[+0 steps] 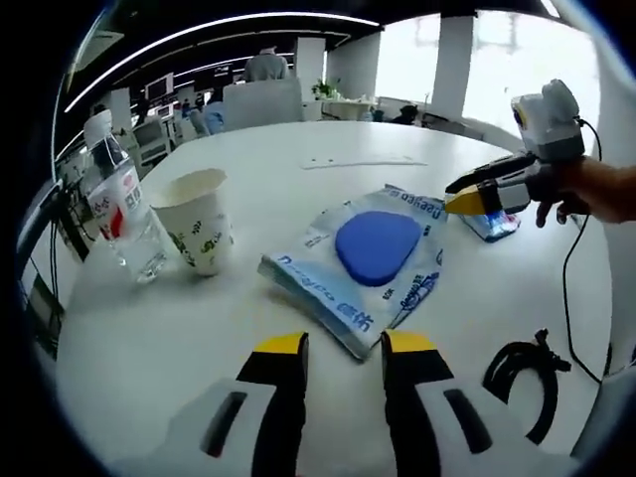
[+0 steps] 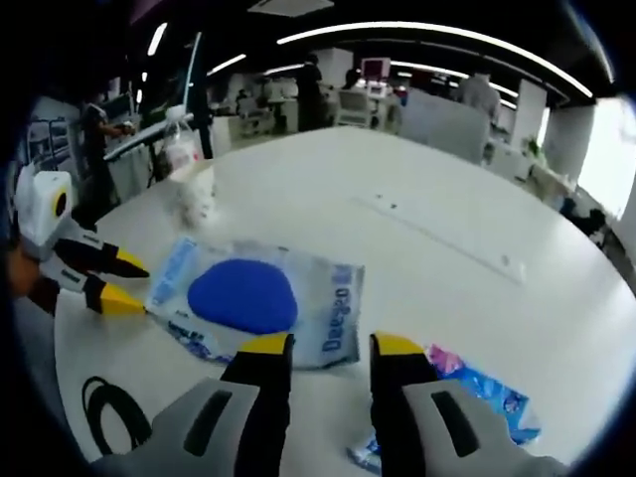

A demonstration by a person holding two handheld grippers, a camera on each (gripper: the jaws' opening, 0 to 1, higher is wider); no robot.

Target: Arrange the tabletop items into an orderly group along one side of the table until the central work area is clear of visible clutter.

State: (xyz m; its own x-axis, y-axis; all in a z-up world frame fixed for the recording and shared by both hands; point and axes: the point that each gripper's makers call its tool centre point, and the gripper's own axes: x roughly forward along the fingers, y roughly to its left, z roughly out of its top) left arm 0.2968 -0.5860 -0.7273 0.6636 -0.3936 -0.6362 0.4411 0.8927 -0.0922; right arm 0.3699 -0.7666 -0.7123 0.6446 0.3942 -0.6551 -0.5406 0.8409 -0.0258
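A: Where's the blue mouse-pad packet?
B: Mid-worktop, just ahead of the left tongs, which stand apart, empty.
A: How will it handle?
B: Light, floppy, slick plastic; pinch a corner edge.
A: The right tongs?
B: Apart too, over a small blue wrapper, possibly touching it.

Tabletop: white. Pouch: clear/white with blue lettering, solid blue pad inside. Paper cup: cream, green leaf print. Bottle: clear, white cap, red-and-white label. Small packet: blue with pink. Both claws, left and right: black jaws, yellow tips. Cable: black.
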